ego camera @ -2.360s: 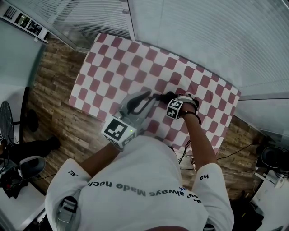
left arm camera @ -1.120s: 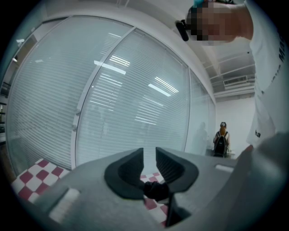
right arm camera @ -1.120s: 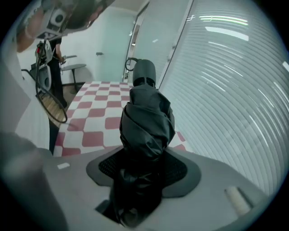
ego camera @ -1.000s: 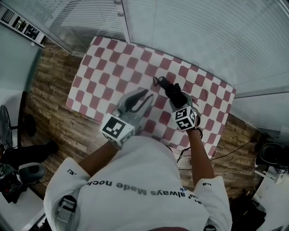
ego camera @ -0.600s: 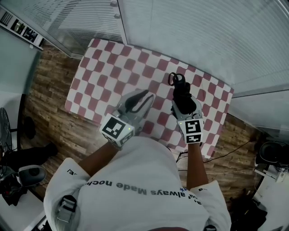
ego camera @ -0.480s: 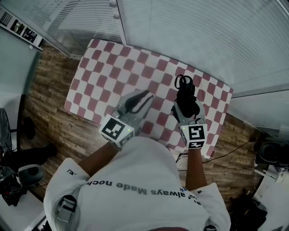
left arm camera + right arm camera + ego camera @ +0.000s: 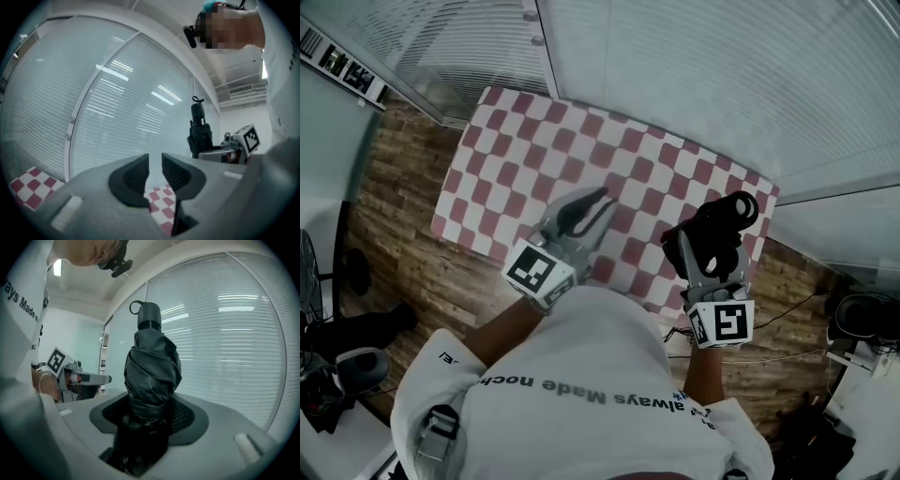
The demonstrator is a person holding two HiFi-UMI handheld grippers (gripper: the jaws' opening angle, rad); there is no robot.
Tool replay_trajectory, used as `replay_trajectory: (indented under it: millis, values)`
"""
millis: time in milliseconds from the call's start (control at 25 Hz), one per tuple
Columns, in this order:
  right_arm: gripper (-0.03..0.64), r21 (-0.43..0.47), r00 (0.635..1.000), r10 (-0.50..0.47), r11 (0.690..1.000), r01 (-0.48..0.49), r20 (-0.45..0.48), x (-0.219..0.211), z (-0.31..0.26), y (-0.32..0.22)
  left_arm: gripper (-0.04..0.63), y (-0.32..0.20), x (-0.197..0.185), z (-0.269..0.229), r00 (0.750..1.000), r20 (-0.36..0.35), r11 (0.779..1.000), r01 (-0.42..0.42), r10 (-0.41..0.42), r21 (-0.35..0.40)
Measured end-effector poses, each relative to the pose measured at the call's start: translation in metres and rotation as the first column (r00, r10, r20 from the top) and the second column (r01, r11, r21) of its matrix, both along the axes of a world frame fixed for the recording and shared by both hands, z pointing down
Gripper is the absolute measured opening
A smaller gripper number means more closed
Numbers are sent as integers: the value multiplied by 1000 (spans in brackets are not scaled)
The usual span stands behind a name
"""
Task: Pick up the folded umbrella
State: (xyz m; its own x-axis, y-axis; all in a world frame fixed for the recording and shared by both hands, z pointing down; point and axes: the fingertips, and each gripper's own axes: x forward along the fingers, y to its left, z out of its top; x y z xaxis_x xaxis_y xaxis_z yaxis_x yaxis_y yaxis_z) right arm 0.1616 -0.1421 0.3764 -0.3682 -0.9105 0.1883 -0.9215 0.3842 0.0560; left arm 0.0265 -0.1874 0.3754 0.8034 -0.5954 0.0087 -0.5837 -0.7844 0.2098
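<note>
The folded black umbrella stands upright between the jaws of my right gripper, which is shut on its lower part. Its handle with a loop points up. In the head view the umbrella and right gripper hang above the right end of the checkered table, clear of the cloth. My left gripper hovers over the table's near middle. Its jaws stand a narrow gap apart with nothing between them. In the left gripper view the umbrella shows at the right.
Red-and-white checkered cloth covers the table, with no other object on it. Glass walls with blinds run along the far side. Wooden floor lies to the left, and cables and gear to the right.
The right gripper has lifted the umbrella off the cloth, swung it to the right and turned it upright. The left gripper has barely moved.
</note>
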Motion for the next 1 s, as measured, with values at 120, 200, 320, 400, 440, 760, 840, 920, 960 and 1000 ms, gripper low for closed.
replay_trajectory:
  millis: [120, 200, 320, 400, 440, 760, 840, 920, 960, 1000]
  values:
    - [245, 22, 999, 21, 1000, -22, 34, 5, -15, 10, 87, -1, 1, -4, 1000, -3, 1000, -3, 3, 8]
    - [245, 31, 998, 32, 999, -33, 45, 9, -22, 15, 87, -2, 2, -6, 1000, -2, 1000, -6, 6, 13]
    - [247, 42, 998, 47, 998, -49, 45, 12, -27, 19, 87, -3, 2, -8, 1000, 1, 1000, -9, 9, 17]
    - [247, 47, 997, 59, 997, -61, 47, 12, -28, 20, 87, -4, 2, -8, 1000, 1, 1000, -12, 12, 18]
    - [247, 48, 997, 64, 997, -66, 51, 13, -28, 20, 87, -4, 3, -8, 1000, 2, 1000, -13, 13, 18]
    - [247, 52, 996, 75, 996, -77, 42, 13, -27, 19, 87, -5, 3, -7, 1000, 0, 1000, -19, 19, 17]
    - [247, 54, 996, 72, 996, -75, 44, 12, -28, 19, 87, -5, 3, -6, 1000, 0, 1000, -19, 19, 15]
    - [247, 57, 997, 70, 996, -72, 44, 12, -30, 19, 87, -5, 3, -6, 1000, 0, 1000, -19, 19, 13]
    - [247, 60, 997, 70, 996, -72, 43, 11, -31, 19, 87, -5, 2, -6, 1000, -1, 1000, -19, 19, 13]
    - [247, 63, 997, 72, 995, -74, 42, 11, -31, 19, 87, -5, 2, -6, 1000, -2, 1000, -18, 18, 13]
